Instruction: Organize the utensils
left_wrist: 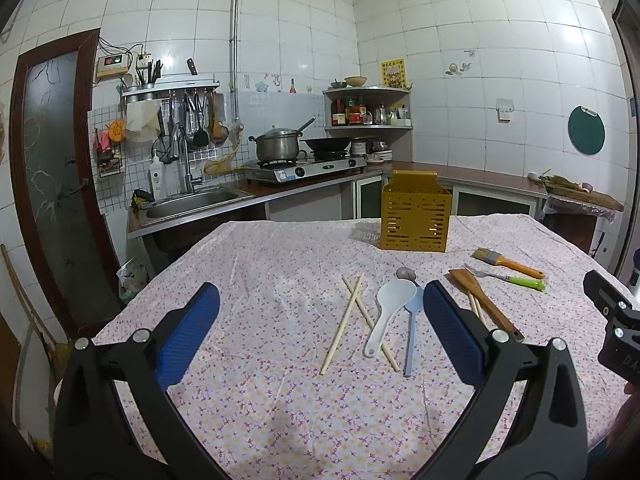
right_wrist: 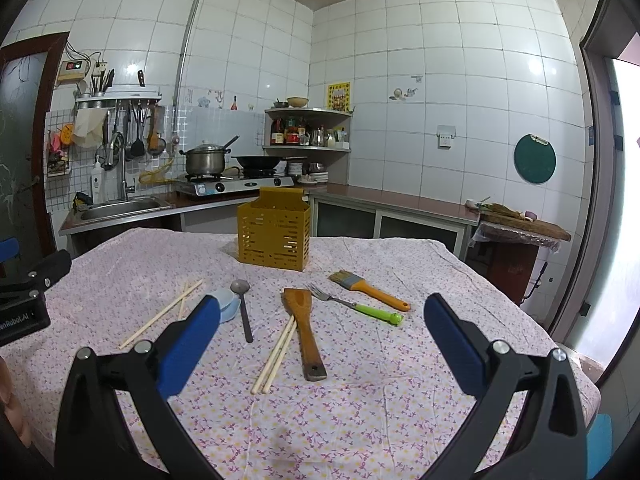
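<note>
A yellow slotted utensil holder (left_wrist: 415, 216) (right_wrist: 274, 234) stands upright at the far middle of the table. In front of it lie crossed chopsticks (left_wrist: 348, 318) (right_wrist: 160, 316), a white rice paddle (left_wrist: 390, 314), a pale blue spoon (left_wrist: 412, 328) (right_wrist: 228, 306), a metal spoon (right_wrist: 243, 308) (left_wrist: 406, 274), a wooden spatula (right_wrist: 306, 332) (left_wrist: 484, 304), a second chopstick pair (right_wrist: 276, 354), a green-handled fork (right_wrist: 356, 304) (left_wrist: 512, 278) and an orange-handled brush (right_wrist: 370, 288) (left_wrist: 506, 262). My left gripper (left_wrist: 320, 320) hovers open above the cloth, nothing between its fingers. My right gripper (right_wrist: 320, 328) is open too, above the spatula.
The table carries a floral cloth (left_wrist: 280, 400) (right_wrist: 360, 420). Behind it run a counter with a sink (left_wrist: 192, 202), a stove with pot (left_wrist: 278, 146) and wok, and a corner shelf (right_wrist: 308, 128). The other gripper's body shows at the frame edges (left_wrist: 616, 320) (right_wrist: 24, 300).
</note>
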`<state>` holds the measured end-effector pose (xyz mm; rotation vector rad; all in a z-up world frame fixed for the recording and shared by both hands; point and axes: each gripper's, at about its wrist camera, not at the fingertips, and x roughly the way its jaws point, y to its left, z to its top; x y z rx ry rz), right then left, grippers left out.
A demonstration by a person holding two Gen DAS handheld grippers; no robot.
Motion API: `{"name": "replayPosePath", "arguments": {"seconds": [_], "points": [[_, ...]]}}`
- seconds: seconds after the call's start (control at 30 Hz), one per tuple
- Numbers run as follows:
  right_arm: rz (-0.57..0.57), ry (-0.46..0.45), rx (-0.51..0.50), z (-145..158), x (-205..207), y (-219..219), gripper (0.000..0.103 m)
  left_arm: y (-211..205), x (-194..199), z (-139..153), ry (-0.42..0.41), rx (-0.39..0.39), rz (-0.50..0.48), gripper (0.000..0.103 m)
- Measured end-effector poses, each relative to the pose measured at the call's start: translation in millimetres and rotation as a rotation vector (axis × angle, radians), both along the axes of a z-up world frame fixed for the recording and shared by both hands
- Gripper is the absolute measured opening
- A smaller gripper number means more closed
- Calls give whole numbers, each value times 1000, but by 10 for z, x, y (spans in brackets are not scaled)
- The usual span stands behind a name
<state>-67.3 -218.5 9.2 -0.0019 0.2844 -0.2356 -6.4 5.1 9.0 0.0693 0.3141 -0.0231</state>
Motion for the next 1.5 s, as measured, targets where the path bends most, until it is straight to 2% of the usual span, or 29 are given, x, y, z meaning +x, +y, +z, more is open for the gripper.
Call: {"name": "replayPosePath", "arguments": {"seconds": [1.5], "points": [[-2,-4,-3,-19,-8,8,99,-2,-15,46,-4,-1,-3,99]]}}
